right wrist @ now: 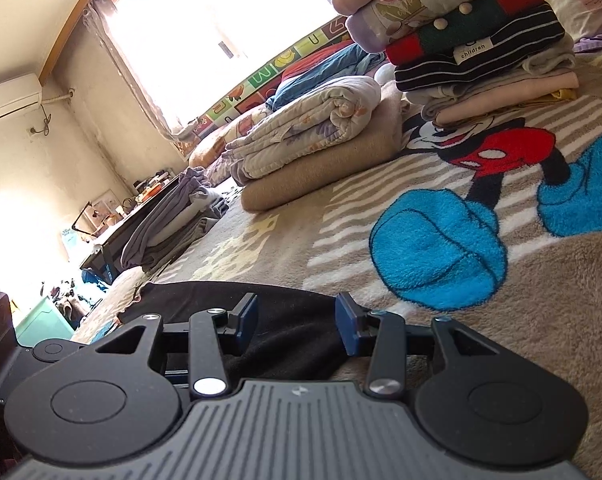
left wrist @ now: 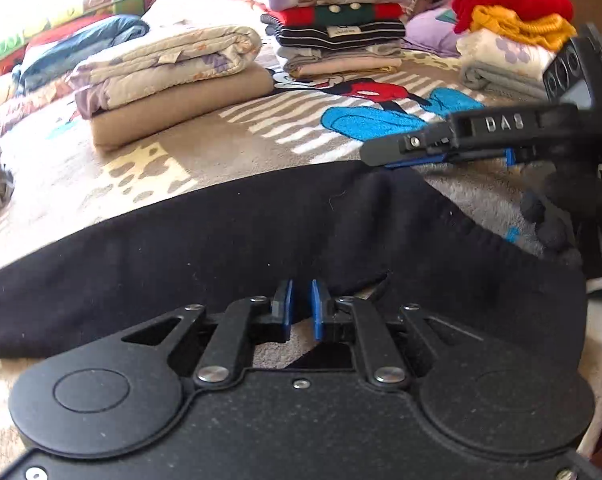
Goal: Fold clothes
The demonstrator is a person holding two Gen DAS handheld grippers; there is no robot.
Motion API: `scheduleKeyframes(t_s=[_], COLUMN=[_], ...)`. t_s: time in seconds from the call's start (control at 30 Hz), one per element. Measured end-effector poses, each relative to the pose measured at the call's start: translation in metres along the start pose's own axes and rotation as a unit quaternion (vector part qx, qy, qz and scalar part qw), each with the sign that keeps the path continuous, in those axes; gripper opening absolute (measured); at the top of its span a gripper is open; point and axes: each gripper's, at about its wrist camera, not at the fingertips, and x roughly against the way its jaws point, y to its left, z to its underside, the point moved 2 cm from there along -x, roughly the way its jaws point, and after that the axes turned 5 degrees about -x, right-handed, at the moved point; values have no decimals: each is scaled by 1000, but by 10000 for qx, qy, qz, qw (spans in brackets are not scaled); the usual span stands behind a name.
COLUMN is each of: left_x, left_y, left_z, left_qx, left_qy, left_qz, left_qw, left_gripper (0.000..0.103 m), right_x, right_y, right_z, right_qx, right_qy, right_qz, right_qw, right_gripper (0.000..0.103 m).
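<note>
Two grippers over one black garment (left wrist: 261, 240), mid-fold by my read. Left gripper (left wrist: 299, 312), bottom center of its own view: blue pads nearly together at the garment's near hem, small gap visible, can't tell if cloth is pinched. Right gripper (right wrist: 297, 320), bottom center of its view, jaws spread wide, nothing held, hovering over the garment's end. Next move likely needs both to clamp an edge and carry it across. Garment lies flat in a long band across mid-frame on the cartoon blanket (left wrist: 261, 132), ribbed cuff at right. Folded stacks (left wrist: 337, 20) sit along the upper frame.
</note>
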Motion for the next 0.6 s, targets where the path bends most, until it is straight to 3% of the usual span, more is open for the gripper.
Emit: scheduleKeyframes(t_s=[0.13,0.27,0.37,0.43,0.53,0.6], left_x=[17,41,37,21,31,39], left_y=[5,48,79,94,123,141], left_z=[2,10,17,27,35,37], left_qx=[-146,654,1125,1048,1606,1676], left_qy=[-25,-395,-323,113,-17,-60], left_qz=[-4,-264,-532,-887,-797,-1159], left_qw=[9999,9967,9917,9905,9838,9790], left_gripper=[8,8,8,9,10,10], right_x=[1,1,0,1,2,2], right_y=[-1,-2,-2,-3,-2,-3], right_z=[0,0,0,0,1,1], right_qx=[-38,-45,-65,-82,-78,-77], right_qy=[-18,-36,-42,-43,-49,-58], right_qz=[-39,-53,-68,-78,-81,-86], right_qw=[10000,10000,9999,9999,9999,9999], right_gripper=[43,43,43,43,43,43])
